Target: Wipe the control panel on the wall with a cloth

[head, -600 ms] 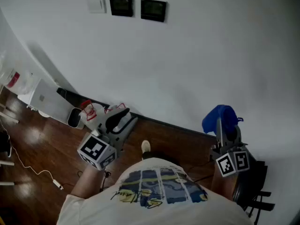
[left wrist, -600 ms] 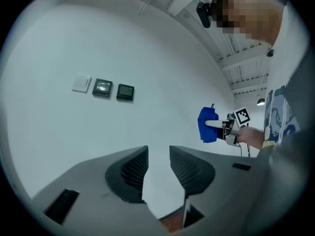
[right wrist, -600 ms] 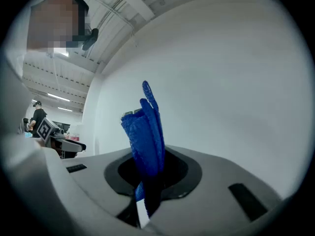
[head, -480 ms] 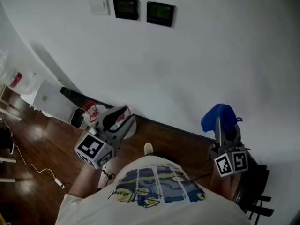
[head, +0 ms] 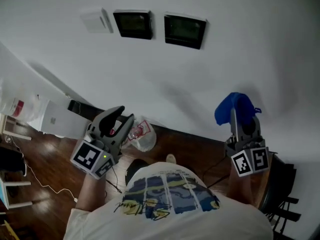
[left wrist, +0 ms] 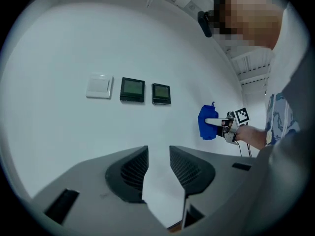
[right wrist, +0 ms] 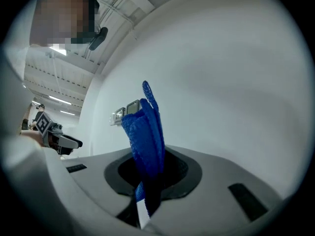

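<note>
Two dark control panels (head: 133,24) (head: 185,31) hang side by side on the white wall, with a white switch plate (head: 96,20) to their left. They also show in the left gripper view as dark panels (left wrist: 132,89) (left wrist: 161,93). My right gripper (head: 238,115) is shut on a blue cloth (head: 234,109), well below and right of the panels and short of the wall. The cloth (right wrist: 146,134) stands up between the right jaws. My left gripper (head: 119,115) hangs open and empty at lower left, pointing at the wall.
A white plastic bag (head: 140,135) lies on the wooden floor by the baseboard. White boxes (head: 31,111) stand at the left. A cable (head: 40,180) trails on the floor. A black stand (head: 278,194) is at lower right.
The view has closed in on the wall, so the panels look larger. Both grippers have risen a little toward the wall, and the cloth stays held.
</note>
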Action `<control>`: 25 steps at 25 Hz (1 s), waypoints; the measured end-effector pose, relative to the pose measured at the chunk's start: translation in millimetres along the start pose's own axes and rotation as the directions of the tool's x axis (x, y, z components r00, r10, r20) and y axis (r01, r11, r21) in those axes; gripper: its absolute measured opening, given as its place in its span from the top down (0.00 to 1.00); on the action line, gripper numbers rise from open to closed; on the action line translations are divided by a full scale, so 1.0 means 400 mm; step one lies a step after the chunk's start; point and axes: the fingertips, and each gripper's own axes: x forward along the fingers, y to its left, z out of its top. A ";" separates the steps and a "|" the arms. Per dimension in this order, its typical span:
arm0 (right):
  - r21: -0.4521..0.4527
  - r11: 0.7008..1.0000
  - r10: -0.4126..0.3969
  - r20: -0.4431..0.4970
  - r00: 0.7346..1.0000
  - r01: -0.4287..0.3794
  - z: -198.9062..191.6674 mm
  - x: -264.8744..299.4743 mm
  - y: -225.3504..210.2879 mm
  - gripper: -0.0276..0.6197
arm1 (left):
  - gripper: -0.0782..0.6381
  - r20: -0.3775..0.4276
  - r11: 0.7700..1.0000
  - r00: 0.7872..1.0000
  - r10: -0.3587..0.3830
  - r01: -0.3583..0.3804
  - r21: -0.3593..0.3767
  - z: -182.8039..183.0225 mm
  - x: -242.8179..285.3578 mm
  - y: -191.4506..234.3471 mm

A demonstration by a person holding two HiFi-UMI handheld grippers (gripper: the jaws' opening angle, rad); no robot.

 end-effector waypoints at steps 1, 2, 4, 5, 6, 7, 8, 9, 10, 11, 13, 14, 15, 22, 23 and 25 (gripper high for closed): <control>-0.010 1.000 -0.019 0.007 1.000 0.019 0.006 0.015 0.011 0.83 | 0.73 0.003 1.000 1.000 -0.019 0.019 0.004 0.001 0.003 0.025; -0.025 0.999 -0.044 0.018 0.999 0.044 0.017 0.028 0.023 0.82 | 0.73 0.008 0.999 0.999 -0.046 0.046 0.007 0.002 0.005 0.051; -0.062 0.992 -0.103 0.054 0.993 0.107 0.045 0.055 0.054 0.82 | 0.73 0.020 0.994 0.994 -0.107 0.107 0.019 0.000 0.007 0.101; -0.079 0.987 -0.132 0.074 0.988 0.138 0.059 0.073 0.071 0.83 | 0.73 0.022 0.991 0.991 -0.132 0.131 0.026 -0.004 0.001 0.126; -0.091 0.982 -0.158 0.093 0.983 0.166 0.072 0.094 0.087 0.82 | 0.73 0.021 0.988 0.988 -0.151 0.150 0.033 -0.011 -0.010 0.150; -0.098 0.976 -0.182 0.111 0.977 0.193 0.085 0.115 0.102 0.82 | 0.73 0.017 0.985 0.986 -0.167 0.166 0.041 -0.019 -0.025 0.172; -0.102 0.970 -0.206 0.128 0.970 0.220 0.099 0.135 0.118 0.82 | 0.73 0.010 0.982 0.983 -0.183 0.182 0.049 -0.029 -0.042 0.193; -0.107 0.963 -0.231 0.147 0.962 0.248 0.116 0.152 0.134 0.83 | 0.73 0.003 0.978 0.980 -0.200 0.199 0.056 -0.041 -0.057 0.215; -0.113 0.954 -0.257 0.168 0.952 0.277 0.135 0.168 0.149 0.83 | 0.73 -0.002 0.974 0.976 -0.219 0.219 0.057 -0.052 -0.069 0.237; -0.121 0.944 -0.281 0.189 0.941 0.306 0.155 0.185 0.164 0.82 | 0.73 -0.004 0.969 0.971 -0.241 0.241 0.051 -0.063 -0.077 0.257; -0.133 0.926 -0.320 0.225 0.920 0.354 0.194 0.217 0.194 0.82 | 0.73 -0.005 0.957 0.957 -0.290 0.290 0.025 -0.084 -0.093 0.287; -0.140 0.916 -0.336 0.239 0.911 0.375 0.211 0.232 0.209 0.82 | 0.73 -0.010 0.948 0.948 -0.317 0.317 0.014 -0.096 -0.102 0.296; -0.148 0.907 -0.352 0.251 0.902 0.395 0.226 0.246 0.220 0.82 | 0.73 -0.019 0.939 0.938 -0.345 0.345 0.008 -0.108 -0.110 0.301; -0.198 0.851 -0.422 0.295 0.857 0.487 0.293 0.313 0.248 0.82 | 0.73 -0.062 0.896 0.894 -0.444 0.444 -0.007 -0.157 -0.137 0.333; -0.211 0.848 -0.420 0.295 0.858 0.487 0.299 0.325 0.255 0.82 | 0.73 -0.055 0.898 0.897 -0.440 0.440 -0.013 -0.156 -0.136 0.336; -0.240 0.848 -0.404 0.285 0.869 0.473 0.300 0.356 0.274 0.82 | 0.73 -0.038 0.901 0.901 -0.433 0.432 -0.033 -0.154 -0.137 0.331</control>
